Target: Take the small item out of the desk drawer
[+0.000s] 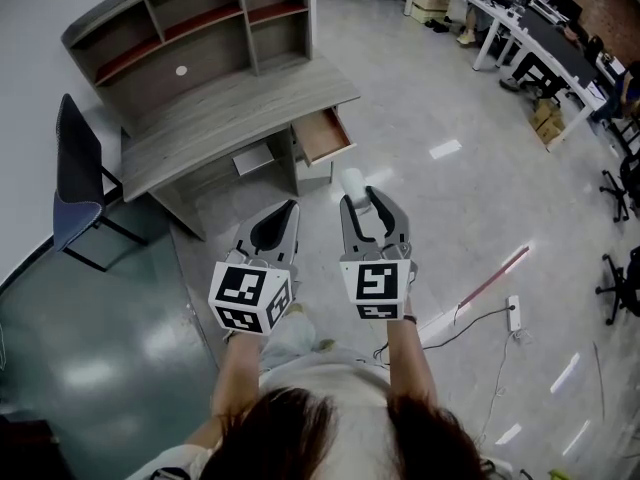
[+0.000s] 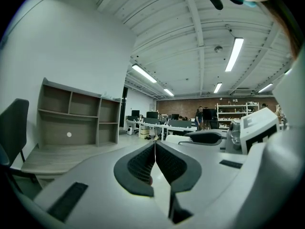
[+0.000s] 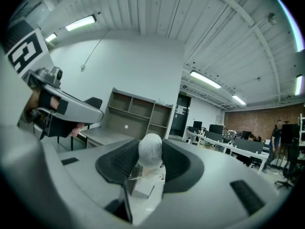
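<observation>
The grey desk (image 1: 230,103) stands ahead of me with its small drawer (image 1: 323,136) pulled open at the right end. My right gripper (image 1: 360,200) is shut on a small white item (image 1: 352,182) with a rounded top (image 3: 150,150), held up well short of the drawer. In the right gripper view the item sits upright between the dark pads (image 3: 180,163). My left gripper (image 1: 285,214) is shut with nothing in it, its pads (image 2: 167,160) pressed together, and it is level with the right one on its left.
A hutch with open shelves (image 1: 205,13) tops the desk. A dark chair (image 1: 78,183) stands at the desk's left. White worktables (image 1: 505,23) and boxes line the far right. A power strip and cable (image 1: 512,313) lie on the floor at the right.
</observation>
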`<state>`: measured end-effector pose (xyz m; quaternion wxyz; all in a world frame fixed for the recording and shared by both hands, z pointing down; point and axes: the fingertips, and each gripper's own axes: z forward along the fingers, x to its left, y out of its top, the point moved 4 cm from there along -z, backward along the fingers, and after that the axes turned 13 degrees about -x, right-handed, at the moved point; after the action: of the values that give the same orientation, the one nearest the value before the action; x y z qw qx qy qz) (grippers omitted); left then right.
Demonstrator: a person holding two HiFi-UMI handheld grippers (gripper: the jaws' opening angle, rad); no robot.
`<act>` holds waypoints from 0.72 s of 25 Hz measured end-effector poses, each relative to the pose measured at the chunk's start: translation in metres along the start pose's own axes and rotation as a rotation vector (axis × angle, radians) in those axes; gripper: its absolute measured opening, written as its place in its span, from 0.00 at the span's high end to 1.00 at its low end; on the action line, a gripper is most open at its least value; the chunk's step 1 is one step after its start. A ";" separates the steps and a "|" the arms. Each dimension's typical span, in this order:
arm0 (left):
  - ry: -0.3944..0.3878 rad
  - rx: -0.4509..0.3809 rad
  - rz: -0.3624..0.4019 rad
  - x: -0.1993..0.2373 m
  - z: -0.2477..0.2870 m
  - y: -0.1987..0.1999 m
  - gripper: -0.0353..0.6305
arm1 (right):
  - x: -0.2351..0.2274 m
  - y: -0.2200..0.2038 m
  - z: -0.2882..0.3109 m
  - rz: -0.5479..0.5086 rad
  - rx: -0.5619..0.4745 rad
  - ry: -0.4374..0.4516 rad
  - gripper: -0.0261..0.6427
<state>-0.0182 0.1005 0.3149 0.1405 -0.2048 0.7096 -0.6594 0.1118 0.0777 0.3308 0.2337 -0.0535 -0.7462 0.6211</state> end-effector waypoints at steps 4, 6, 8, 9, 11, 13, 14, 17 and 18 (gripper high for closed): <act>-0.002 0.003 0.004 -0.011 -0.011 0.000 0.92 | 0.003 0.005 -0.018 0.012 -0.013 0.003 0.72; -0.006 0.003 0.005 -0.015 -0.017 0.001 0.92 | 0.004 0.008 -0.026 0.019 -0.016 0.000 0.72; -0.009 0.003 0.007 -0.018 -0.021 0.001 0.92 | 0.004 0.010 -0.033 0.026 -0.020 -0.004 0.72; -0.009 0.004 0.008 -0.020 -0.023 0.001 0.92 | 0.005 0.011 -0.036 0.030 -0.023 -0.004 0.72; -0.007 0.005 0.011 -0.023 -0.027 0.002 0.92 | 0.006 0.014 -0.042 0.034 -0.031 -0.004 0.72; -0.003 0.004 0.015 -0.026 -0.032 0.003 0.92 | 0.007 0.017 -0.048 0.035 -0.038 -0.003 0.72; -0.001 0.003 0.017 -0.027 -0.034 0.004 0.92 | 0.007 0.019 -0.050 0.037 -0.042 -0.002 0.72; 0.008 0.002 0.023 -0.028 -0.041 0.007 0.92 | 0.010 0.023 -0.056 0.046 -0.052 0.002 0.72; 0.012 0.002 0.026 -0.028 -0.043 0.008 0.92 | 0.011 0.024 -0.058 0.049 -0.054 0.004 0.72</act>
<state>-0.0145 0.1525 0.3090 0.1452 -0.1915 0.7123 -0.6595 0.1209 0.1393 0.3182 0.2186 -0.0792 -0.7606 0.6061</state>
